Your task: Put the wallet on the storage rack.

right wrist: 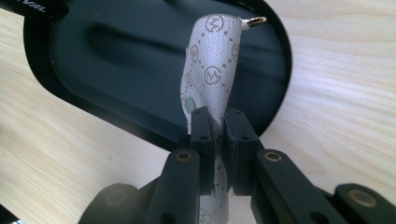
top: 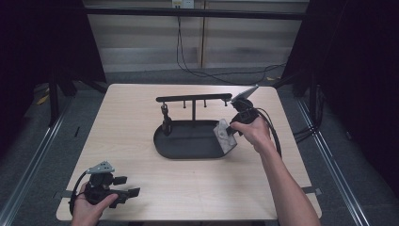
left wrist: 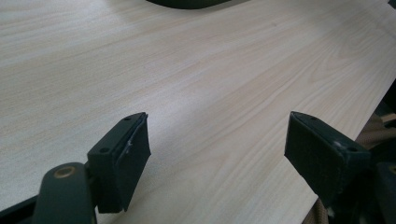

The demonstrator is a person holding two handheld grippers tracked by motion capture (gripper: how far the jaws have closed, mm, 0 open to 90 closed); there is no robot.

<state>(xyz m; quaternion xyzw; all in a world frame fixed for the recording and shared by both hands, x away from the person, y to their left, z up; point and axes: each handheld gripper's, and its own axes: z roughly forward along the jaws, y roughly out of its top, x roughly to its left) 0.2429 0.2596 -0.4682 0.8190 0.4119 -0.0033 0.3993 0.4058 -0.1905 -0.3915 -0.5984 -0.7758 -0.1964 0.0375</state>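
From the high view, you are holding your right gripper (top: 234, 126) over the right end of the black oval tray (top: 188, 149) in the middle of the desk (top: 141, 188), with a small grey patterned pouch (top: 225, 135) hanging from it at the tray's right rim. A black stand (top: 193, 99) with a crossbar is rising from the tray, and a dark item (top: 165, 120) is hanging from its left hook. Your left gripper (top: 129, 186) is resting near the front left corner of the desk, well apart from the tray. In the left gripper view, your fingers (left wrist: 123, 161) are standing wide apart over bare wood, with nothing between them. In the right gripper view, your fingers (right wrist: 201, 140) are clamping together on the pouch (right wrist: 210, 70), which is standing up over the tray (right wrist: 116, 70), a small gold clasp (right wrist: 254, 21) showing at its top corner.
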